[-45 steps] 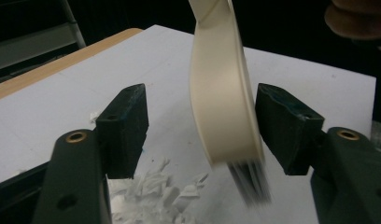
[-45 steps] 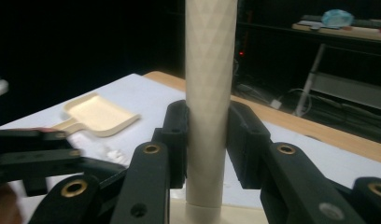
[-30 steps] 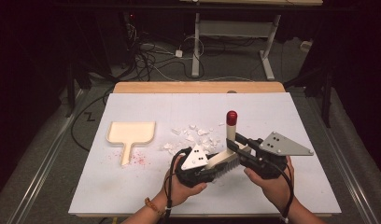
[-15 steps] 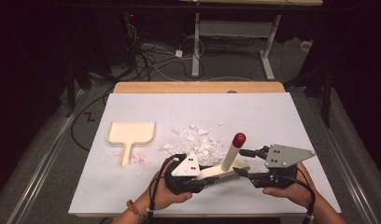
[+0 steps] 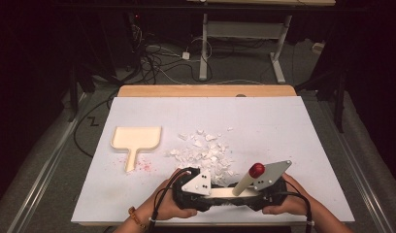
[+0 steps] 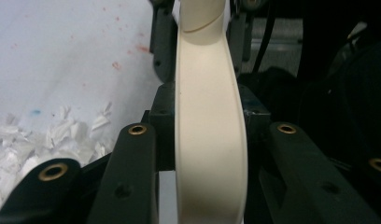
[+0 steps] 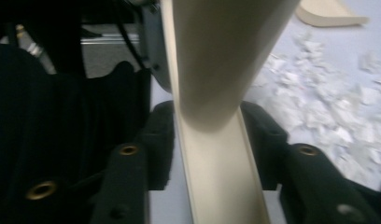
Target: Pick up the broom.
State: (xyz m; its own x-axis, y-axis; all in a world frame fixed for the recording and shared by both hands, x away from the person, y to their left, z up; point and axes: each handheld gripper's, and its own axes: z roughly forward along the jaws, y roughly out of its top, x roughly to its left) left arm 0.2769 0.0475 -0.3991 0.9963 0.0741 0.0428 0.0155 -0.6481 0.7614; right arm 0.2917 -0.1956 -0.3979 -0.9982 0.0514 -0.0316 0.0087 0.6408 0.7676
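High view: cream brush (image 5: 235, 192) clenched endwise between both grippers' fingers, left (image 5: 211, 194) and right (image 5: 256, 195).

No readable text or labels

The brush (image 6: 211, 121) head runs past the frame's bottom, its bristles hidden.

left claw (image 5: 216, 193): low, level, jaws clamped | right claw (image 5: 239, 193): facing it, jaws just closing
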